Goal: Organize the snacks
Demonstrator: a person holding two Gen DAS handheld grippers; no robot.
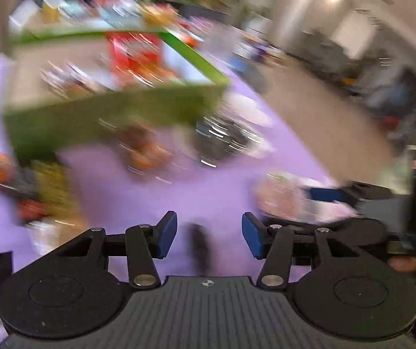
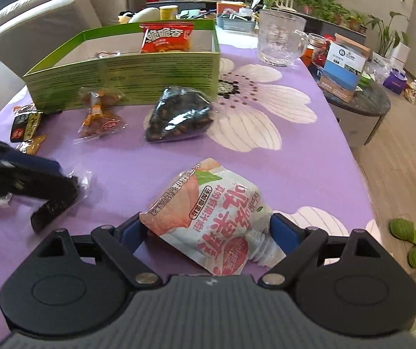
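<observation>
A green box point(image 2: 126, 78) stands on the purple tablecloth point(image 2: 126, 163) with a red snack bag point(image 2: 165, 36) inside. In front of it lie a dark bag of seeds point(image 2: 180, 115), a brown snack pack point(image 2: 100, 116) and a yellow-black pack point(image 2: 26, 125). My right gripper point(image 2: 208, 229) is open, its jaws standing on either side of a pink-white spouted pouch point(image 2: 210, 212) that lies on the cloth. My left gripper point(image 1: 209, 234) is open and empty above the cloth; its view is blurred, with the green box point(image 1: 112, 119) ahead. It also shows in the right wrist view point(image 2: 33, 180) over a dark wrapped snack point(image 2: 53, 206).
A glass pitcher point(image 2: 280, 39) and a blue-white carton point(image 2: 343, 64) stand at the far right. The table's right edge drops to a wooden floor point(image 2: 405, 174). A sofa point(image 2: 48, 20) is at the back left, plants along the back.
</observation>
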